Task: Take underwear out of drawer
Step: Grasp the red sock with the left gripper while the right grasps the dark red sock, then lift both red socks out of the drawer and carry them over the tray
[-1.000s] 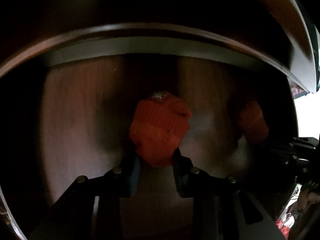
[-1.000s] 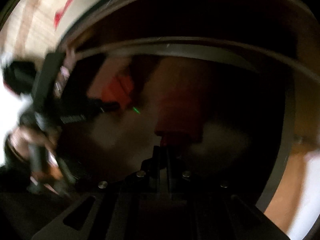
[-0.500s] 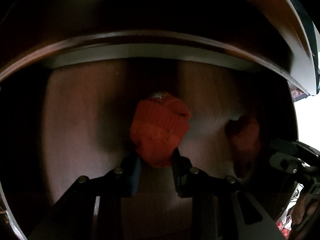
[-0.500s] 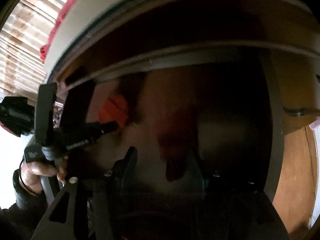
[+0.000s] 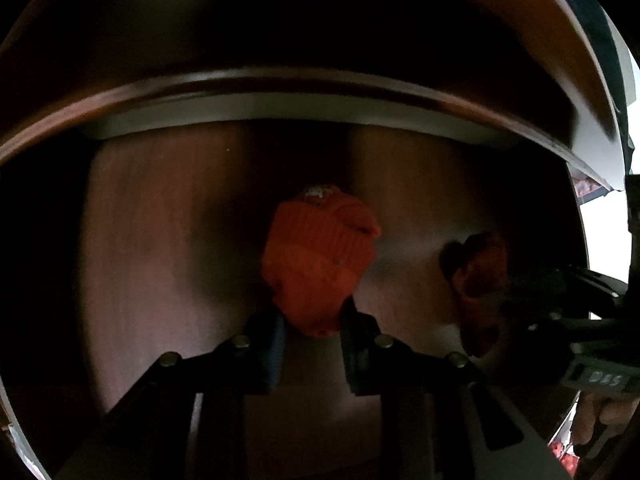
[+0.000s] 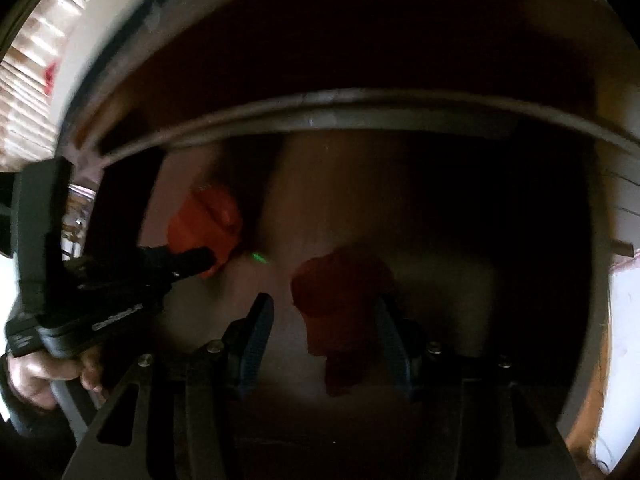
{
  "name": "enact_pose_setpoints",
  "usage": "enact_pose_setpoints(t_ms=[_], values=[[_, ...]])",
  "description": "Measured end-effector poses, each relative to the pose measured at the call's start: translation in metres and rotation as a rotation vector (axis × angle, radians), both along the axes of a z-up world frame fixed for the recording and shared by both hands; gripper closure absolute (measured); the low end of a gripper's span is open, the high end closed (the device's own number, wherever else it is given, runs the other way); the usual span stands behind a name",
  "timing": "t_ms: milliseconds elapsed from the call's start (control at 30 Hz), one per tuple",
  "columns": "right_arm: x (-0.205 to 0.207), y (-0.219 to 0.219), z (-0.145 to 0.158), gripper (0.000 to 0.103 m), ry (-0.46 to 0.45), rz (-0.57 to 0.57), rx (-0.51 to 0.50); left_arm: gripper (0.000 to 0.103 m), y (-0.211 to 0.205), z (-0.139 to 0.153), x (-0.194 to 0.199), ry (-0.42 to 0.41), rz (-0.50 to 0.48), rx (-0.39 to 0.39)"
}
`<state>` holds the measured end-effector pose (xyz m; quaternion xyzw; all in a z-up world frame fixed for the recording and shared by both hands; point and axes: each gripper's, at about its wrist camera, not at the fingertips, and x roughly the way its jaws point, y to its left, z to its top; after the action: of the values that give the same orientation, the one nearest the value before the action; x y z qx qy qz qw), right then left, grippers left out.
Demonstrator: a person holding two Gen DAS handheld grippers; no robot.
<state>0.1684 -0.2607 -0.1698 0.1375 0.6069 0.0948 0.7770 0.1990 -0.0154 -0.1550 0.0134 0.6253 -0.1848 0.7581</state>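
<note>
Both your grippers are down inside the drawer [image 5: 152,240], pointing steeply at its dark wood floor.

Your left gripper [image 5: 312,320]: fingers are pinched onto the near end of the bright orange underwear [image 5: 320,256]. They have just been closing a bit further, with the cloth between them. The piece is a bunched, ribbed bundle. Its long axis runs away from the camera toward the drawer's back wall, tilted slightly right at the top. A small white patch sits at the far end. In the right wrist view the same piece [image 6: 206,228] shows at the left gripper's tip [image 6: 200,262].

Your right gripper [image 6: 324,316]: fingers stand apart, no clamp. A second, darker red underwear [image 6: 340,312] lies between them, in shadow. Its long axis runs roughly near-to-far, broader end away from the camera, narrow tail toward the gripper body. It looks close to the right-hand finger [image 6: 390,328] and clear of the left-hand one; contact I can't tell, too dark. From the left wrist it appears as a dim red lump [image 5: 478,280] well right of the orange piece.

Your hand [image 6: 36,372] grips the left tool's handle.
</note>
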Motion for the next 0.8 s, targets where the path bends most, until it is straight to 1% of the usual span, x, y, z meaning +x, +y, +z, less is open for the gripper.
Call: enact_pose_setpoints(t_ms=[67,167,233,267,300,333,400,467,500,533,600,633,700,733,800], values=[[0.007,0.012,-0.011,0.047,0.036,0.000,-0.030,0.081,0.003,0.001,0.000,0.002,0.002,-0.001],[0.011,0.016,-0.019,0.047,0.079,0.012,-0.055,0.081,-0.004,-0.002,0.003,0.006,0.006,0.007],[0.013,0.014,-0.019,0.048,0.087,0.004,-0.049,0.081,-0.004,-0.002,0.004,0.010,0.012,0.010],[0.013,0.015,-0.018,0.050,0.090,0.011,-0.058,0.081,-0.005,-0.003,0.005,0.013,0.010,0.016],[0.014,0.016,-0.018,0.055,0.087,0.018,-0.072,0.079,-0.007,-0.003,0.005,0.013,0.003,0.023],[0.012,0.017,-0.017,0.057,0.080,0.026,-0.087,0.078,-0.009,-0.004,0.005,0.025,-0.006,0.031],[0.010,0.021,-0.018,0.059,0.070,0.043,-0.103,0.077,-0.011,-0.004,0.005,0.023,-0.010,0.039],[0.006,0.021,-0.017,0.062,0.067,0.043,-0.093,0.077,-0.011,-0.003,0.007,0.023,-0.003,0.037],[0.007,0.020,-0.017,0.065,0.069,0.032,-0.069,0.080,-0.010,-0.003,0.007,0.025,0.001,0.027],[0.006,0.013,-0.018,0.068,0.064,-0.003,-0.016,0.082,-0.008,-0.002,0.007,0.029,0.003,0.005],[0.001,0.002,-0.015,0.069,0.041,-0.049,0.065,0.085,-0.006,-0.001,0.006,0.027,0.004,-0.023],[-0.004,-0.005,-0.010,0.069,0.011,-0.080,0.146,0.086,-0.005,0.001,0.006,0.020,0.003,-0.029],[-0.012,-0.016,-0.001,0.069,-0.039,-0.126,0.251,0.086,-0.004,0.006,0.004,0.000,-0.003,-0.037],[-0.018,-0.022,0.007,0.069,-0.082,-0.159,0.304,0.086,-0.002,0.009,0.003,-0.013,-0.003,-0.039],[-0.029,-0.030,0.020,0.069,-0.157,-0.205,0.363,0.086,0.005,0.014,-0.004,-0.048,-0.005,-0.058]])
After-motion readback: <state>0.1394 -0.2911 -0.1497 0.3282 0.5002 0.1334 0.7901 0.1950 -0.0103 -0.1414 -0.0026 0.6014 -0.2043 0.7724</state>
